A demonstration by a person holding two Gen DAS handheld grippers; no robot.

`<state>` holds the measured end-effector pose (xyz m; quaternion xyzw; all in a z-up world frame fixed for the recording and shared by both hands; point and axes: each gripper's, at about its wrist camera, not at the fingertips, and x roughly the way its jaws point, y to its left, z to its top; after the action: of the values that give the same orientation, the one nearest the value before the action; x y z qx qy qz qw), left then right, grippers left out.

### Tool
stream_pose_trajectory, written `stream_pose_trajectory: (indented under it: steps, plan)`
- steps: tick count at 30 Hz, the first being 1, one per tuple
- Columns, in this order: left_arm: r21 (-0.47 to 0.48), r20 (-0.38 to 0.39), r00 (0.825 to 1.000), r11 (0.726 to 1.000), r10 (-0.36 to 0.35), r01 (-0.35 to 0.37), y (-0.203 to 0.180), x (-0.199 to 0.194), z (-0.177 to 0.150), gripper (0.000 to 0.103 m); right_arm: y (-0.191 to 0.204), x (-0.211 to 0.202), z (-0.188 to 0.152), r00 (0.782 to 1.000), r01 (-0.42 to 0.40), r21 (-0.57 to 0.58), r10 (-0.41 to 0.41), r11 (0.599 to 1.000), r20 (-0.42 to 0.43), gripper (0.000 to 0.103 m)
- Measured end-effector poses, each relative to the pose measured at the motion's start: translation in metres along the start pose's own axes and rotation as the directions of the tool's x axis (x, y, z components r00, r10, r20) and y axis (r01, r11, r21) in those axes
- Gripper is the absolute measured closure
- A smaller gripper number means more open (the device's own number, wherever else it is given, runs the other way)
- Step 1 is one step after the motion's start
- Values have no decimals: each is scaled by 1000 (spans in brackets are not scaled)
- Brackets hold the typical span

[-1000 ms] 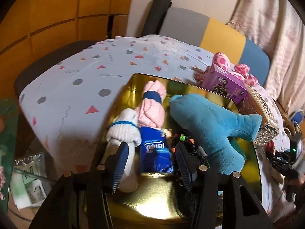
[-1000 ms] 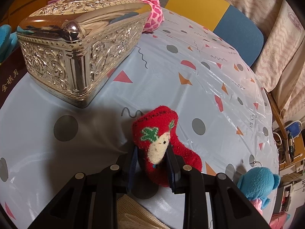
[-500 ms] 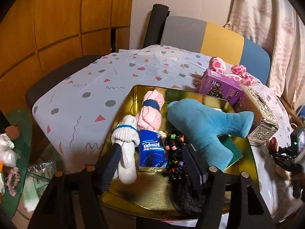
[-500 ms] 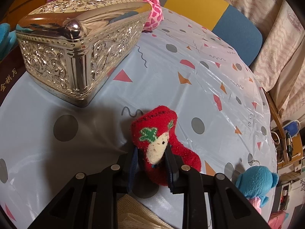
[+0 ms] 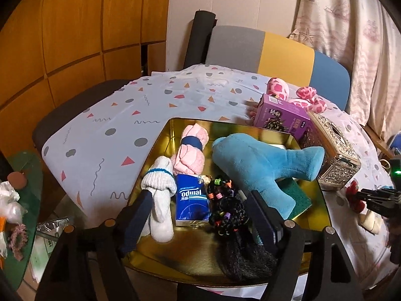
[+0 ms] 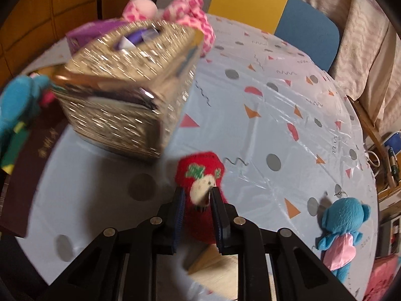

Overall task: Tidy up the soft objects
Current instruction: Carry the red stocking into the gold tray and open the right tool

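While my left gripper [image 5: 198,210] hangs over the shiny gold tray [image 5: 160,140], its fingers are spreading wide with nothing pressed between them. Below sit a ribbed white sock [image 5: 160,188], a rolled pink towel [image 5: 191,153], a glossy blue tissue pack [image 5: 191,203], a black braided hairpiece [image 5: 228,213] with bright beads and a smooth blue plush [image 5: 260,165]. Further right, on the patterned plastic table [image 6: 275,115] beside the embossed silver box [image 6: 130,100], my right gripper [image 6: 196,205] pinches the fuzzy red sock [image 6: 198,173].
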<state>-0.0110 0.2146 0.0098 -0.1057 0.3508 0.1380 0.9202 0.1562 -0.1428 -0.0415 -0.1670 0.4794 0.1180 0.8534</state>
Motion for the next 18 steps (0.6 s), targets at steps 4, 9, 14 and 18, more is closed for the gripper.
stream_pose_trajectory:
  steps: [4, 9, 14, 18]
  plan:
    - [-6, -3, 1000, 1000, -3, 3, 3, 1, -1, 24, 14, -22, 3, 997, -45, 3, 45, 999, 60, 86]
    - [-23, -9, 1000, 1000, -8, 8, 6, 2, -3, 21, 46, -64, 11, 974, -146, -46, 152, 988, 170, 87]
    - [-46, -3, 1000, 999, -2, 2, 14, -1, -4, 21, 84, -95, 21, 928, -261, -98, 277, 960, 250, 95]
    - [-55, 3, 1000, 998, 3, -3, 18, -3, -4, 21, 104, -113, 26, 875, -376, -113, 393, 920, 284, 96]
